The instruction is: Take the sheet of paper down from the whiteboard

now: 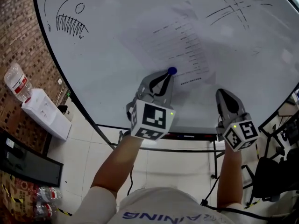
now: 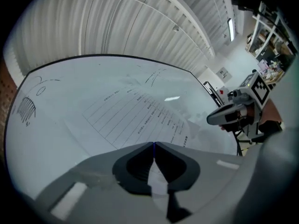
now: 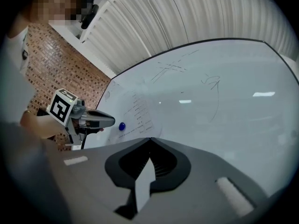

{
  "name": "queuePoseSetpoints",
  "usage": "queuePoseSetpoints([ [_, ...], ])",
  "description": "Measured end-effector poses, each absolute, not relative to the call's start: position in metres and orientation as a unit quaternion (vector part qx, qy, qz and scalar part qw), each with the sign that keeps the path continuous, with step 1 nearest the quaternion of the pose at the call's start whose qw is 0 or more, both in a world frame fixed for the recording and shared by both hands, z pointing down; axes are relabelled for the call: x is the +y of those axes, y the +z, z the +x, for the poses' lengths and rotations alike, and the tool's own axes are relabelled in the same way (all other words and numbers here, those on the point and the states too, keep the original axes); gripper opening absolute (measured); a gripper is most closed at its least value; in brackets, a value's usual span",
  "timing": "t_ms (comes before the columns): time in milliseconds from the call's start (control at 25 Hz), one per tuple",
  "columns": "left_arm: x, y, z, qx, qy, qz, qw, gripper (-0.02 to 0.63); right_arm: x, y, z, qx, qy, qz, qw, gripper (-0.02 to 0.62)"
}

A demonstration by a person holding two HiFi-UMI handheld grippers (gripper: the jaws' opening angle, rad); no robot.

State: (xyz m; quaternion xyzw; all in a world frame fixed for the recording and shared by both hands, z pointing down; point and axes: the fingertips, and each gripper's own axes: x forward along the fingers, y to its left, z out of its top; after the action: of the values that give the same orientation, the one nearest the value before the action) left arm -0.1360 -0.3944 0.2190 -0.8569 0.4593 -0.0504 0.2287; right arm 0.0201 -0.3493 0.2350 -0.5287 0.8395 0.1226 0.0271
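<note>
A printed sheet of paper [image 1: 180, 45] lies flat on the whiteboard [image 1: 107, 64], and a round blue magnet [image 1: 172, 71] sits at its lower edge. My left gripper [image 1: 167, 77] points at the board with its tips right below the magnet; its jaws stand together, and only a hairline of blue shows between the tips in the left gripper view [image 2: 153, 144]. In the right gripper view the magnet [image 3: 122, 126] sits just off the left gripper's tip [image 3: 112, 121]. My right gripper [image 1: 219, 93] is shut and empty, right of the sheet and clear of the board.
Marker drawings lie on the board: a fish [image 1: 67, 20] at the upper left and a grid [image 1: 236, 8] at the upper right. A water bottle [image 1: 16, 83] and a white box [image 1: 46, 113] stand by the brick wall. The board's stand [image 1: 215, 157] is below.
</note>
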Motion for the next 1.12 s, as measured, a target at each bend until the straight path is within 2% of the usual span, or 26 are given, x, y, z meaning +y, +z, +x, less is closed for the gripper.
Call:
queuePoseSetpoints([
  [320, -0.41, 0.223, -0.126, 0.487, -0.159, -0.805, 0.301, 0.141, -0.352, 0.218, 0.014, 0.848, 0.14, -0.511, 0.029, 0.006],
  [680, -0.42, 0.223, -0.117, 0.518, -0.222, -0.752, 0.341, 0.155, -0.349, 0.228, 0.015, 0.852, 0.128, -0.506, 0.037, 0.006],
  [920, -0.423, 0.222, -0.12, 0.532, -0.226, -0.738, 0.349, 0.153, -0.357, 0.23, 0.023, 0.83, 0.153, -0.536, 0.02, 0.008],
  [960, -0.423, 0.223, -0.119, 0.531, -0.224, -0.74, 0.347, 0.149, -0.36, 0.231, 0.024, 0.825, 0.16, -0.543, 0.012, 0.012],
  [1120, -0.423, 0.224, -0.117, 0.523, -0.214, -0.754, 0.336, 0.135, -0.375, 0.237, 0.019, 0.82, 0.159, -0.55, -0.012, 0.123],
])
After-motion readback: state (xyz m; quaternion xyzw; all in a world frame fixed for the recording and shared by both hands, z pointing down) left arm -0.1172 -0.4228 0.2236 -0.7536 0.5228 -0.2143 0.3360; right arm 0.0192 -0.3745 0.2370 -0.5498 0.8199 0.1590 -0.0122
